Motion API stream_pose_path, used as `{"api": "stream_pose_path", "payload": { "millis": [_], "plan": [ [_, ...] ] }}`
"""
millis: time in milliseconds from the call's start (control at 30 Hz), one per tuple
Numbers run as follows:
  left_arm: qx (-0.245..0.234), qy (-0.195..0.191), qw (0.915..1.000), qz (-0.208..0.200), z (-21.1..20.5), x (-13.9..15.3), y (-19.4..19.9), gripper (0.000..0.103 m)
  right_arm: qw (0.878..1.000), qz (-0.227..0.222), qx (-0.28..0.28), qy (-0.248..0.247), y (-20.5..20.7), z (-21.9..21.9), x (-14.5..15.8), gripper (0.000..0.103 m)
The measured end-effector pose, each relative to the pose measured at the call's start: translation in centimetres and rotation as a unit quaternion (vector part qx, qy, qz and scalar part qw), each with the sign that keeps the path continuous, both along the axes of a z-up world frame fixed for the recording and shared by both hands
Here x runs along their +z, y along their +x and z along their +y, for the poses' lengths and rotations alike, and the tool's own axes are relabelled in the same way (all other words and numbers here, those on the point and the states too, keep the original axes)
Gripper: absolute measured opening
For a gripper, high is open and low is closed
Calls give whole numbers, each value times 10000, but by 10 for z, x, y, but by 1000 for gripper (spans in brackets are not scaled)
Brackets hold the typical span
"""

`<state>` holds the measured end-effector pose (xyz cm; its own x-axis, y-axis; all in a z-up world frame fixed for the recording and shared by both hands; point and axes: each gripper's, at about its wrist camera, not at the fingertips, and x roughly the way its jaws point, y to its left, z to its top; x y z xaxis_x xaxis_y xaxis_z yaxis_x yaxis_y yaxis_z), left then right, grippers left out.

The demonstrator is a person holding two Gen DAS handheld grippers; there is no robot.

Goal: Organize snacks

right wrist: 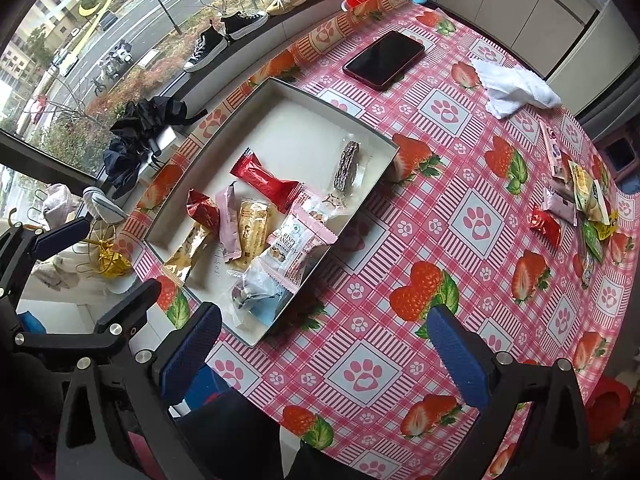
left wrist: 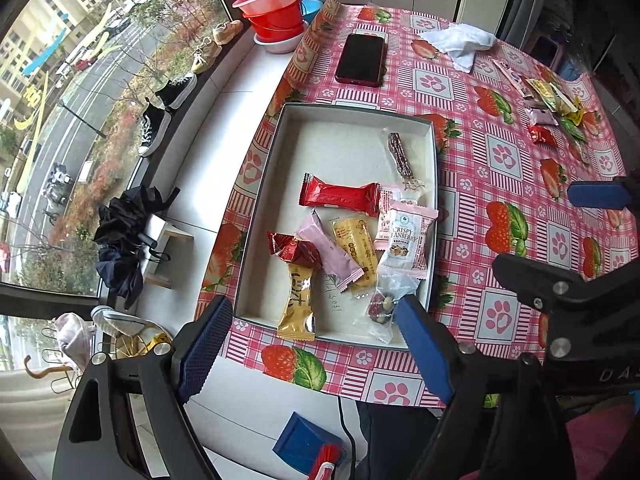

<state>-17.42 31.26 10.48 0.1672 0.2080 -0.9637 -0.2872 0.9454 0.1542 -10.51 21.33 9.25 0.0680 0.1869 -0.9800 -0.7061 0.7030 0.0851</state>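
A shallow white box [left wrist: 344,120] [right wrist: 280,92] sits on the pink strawberry tablecloth and holds several wrapped snacks: a red bar [left wrist: 340,196] [right wrist: 268,180], a cranberry pack [left wrist: 408,236] [right wrist: 296,244], yellow, pink and gold wrappers. A loose snack pile [left wrist: 556,108] [right wrist: 576,200] lies at the table's far right. My left gripper [left wrist: 316,344] is open and empty over the box's near edge. My right gripper [right wrist: 328,344] is open and empty above the tablecloth, right of the box; it also shows in the left wrist view [left wrist: 560,240].
A dark phone [left wrist: 360,60] [right wrist: 384,60] and a white cloth [left wrist: 460,40] [right wrist: 516,88] lie beyond the box. Red basins [left wrist: 276,4], shoes [left wrist: 168,108] and a folded umbrella [left wrist: 124,236] sit on the window ledge left of the table.
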Motion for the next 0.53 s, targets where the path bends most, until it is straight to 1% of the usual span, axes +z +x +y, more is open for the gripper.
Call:
{"api": "stream_pose_path", "payload": {
  "millis": [200, 533],
  "plan": [
    [-20, -40, 10000, 19, -1, -1, -2, 87, 10000, 18, 26, -13, -3, 1, 0, 103],
    [17, -266, 9996, -8, 10, -4, -5, 87, 10000, 96, 21, 12, -3, 6, -2, 103]
  ]
}}
